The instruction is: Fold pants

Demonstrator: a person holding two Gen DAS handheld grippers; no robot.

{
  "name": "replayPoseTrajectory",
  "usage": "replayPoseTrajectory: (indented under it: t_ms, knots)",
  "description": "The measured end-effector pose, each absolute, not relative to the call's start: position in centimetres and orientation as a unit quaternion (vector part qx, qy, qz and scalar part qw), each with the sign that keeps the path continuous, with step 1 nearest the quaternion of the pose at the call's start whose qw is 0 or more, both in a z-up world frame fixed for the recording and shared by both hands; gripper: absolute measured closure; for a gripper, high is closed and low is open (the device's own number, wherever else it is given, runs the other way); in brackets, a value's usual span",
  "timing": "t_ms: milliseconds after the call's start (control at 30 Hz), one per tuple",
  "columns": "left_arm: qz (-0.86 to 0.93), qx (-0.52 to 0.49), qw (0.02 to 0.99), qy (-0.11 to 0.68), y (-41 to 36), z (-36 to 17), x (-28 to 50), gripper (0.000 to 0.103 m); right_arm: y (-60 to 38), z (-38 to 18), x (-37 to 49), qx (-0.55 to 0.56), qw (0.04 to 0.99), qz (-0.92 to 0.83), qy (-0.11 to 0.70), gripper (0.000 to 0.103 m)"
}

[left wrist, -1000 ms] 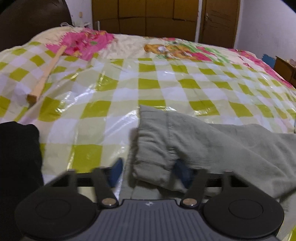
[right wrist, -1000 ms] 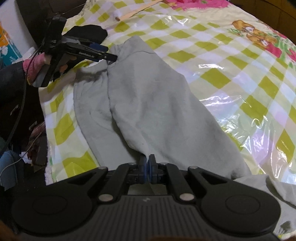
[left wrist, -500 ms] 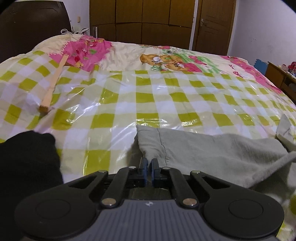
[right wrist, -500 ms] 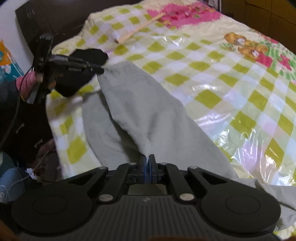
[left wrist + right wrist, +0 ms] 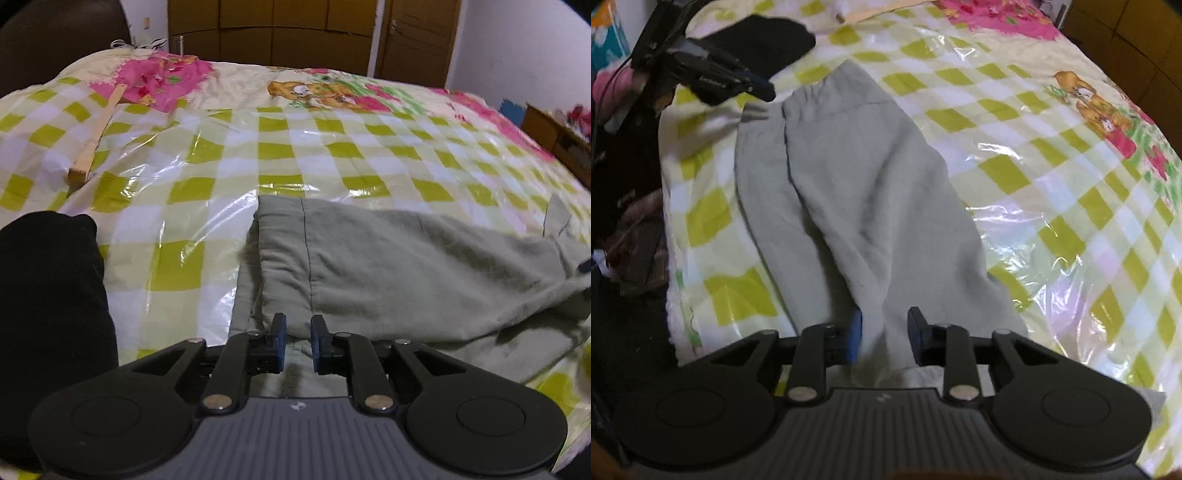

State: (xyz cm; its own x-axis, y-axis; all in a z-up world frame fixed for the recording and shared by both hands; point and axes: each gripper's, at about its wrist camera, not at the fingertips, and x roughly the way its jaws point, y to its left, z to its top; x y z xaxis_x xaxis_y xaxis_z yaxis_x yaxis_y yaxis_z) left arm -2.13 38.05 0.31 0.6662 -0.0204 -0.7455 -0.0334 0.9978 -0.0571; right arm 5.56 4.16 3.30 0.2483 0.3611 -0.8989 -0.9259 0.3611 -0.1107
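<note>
Grey sweatpants [image 5: 388, 269] lie on the bed, one leg laid over the other; they also show in the right wrist view [image 5: 857, 199]. My left gripper [image 5: 297, 338] is open a little, its jaws apart just at the near edge of the cuffs. In the right wrist view it hangs beside the cuff end [image 5: 753, 83]. My right gripper [image 5: 884, 334] is open, with a fold of the pants' upper part lying between its blue pads [image 5: 855, 334].
The bed has a green-checked plastic cover [image 5: 280, 151]. A black garment [image 5: 48, 295] lies left of the pants. A wooden stick [image 5: 96, 136] lies far left. Wardrobe doors [image 5: 280, 33] stand behind the bed, and a small cabinet [image 5: 554, 136] at right.
The left gripper shut on the cuff, then opened a little. The right gripper, shut on the pants until half a second ago, has opened. The upper leg now lies flatter over the lower one.
</note>
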Motion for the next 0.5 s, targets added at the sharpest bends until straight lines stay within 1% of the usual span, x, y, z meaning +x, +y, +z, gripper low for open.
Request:
replayPoseTrajectory:
  t_ms: [33, 67, 133, 233, 333, 467, 500]
  knots:
    - [0.002, -0.017, 0.911, 0.411, 37.8, 0.1, -2.1, 0.074, 4.4, 3.8, 5.1, -0.343, 0.712, 0.457, 0.409, 0.074]
    - [-0.002, -0.007, 0.911, 0.413, 37.6, -0.1, -2.2, 0.074, 4.8, 4.3, 4.5, -0.348, 0.707, 0.467, 0.402, 0.070]
    - [-0.008, 0.015, 0.910, 0.414, 37.5, -0.4, -2.3, 0.068, 5.9, 5.1, 3.6, -0.357, 0.703, 0.480, 0.385, 0.066]
    - [-0.007, 0.047, 0.907, 0.418, 37.6, -0.9, -2.2, 0.066, 9.1, 5.2, 2.6, -0.361, 0.699, 0.511, 0.346, 0.065]
    - [-0.013, 0.058, 0.907, 0.417, 37.6, -1.3, -1.9, 0.065, 12.9, 3.3, 1.6, -0.385, 0.688, 0.536, 0.301, 0.060]
    - [-0.035, 0.081, 0.908, 0.409, 36.8, -1.6, -1.3, 0.062, 17.6, -0.8, 1.8, -0.404, 0.690, 0.540, 0.263, 0.060]
    - [-0.039, 0.082, 0.908, 0.408, 36.7, -1.7, -1.1, 0.059, 18.4, -1.5, 1.9, -0.404, 0.692, 0.539, 0.259, 0.060]
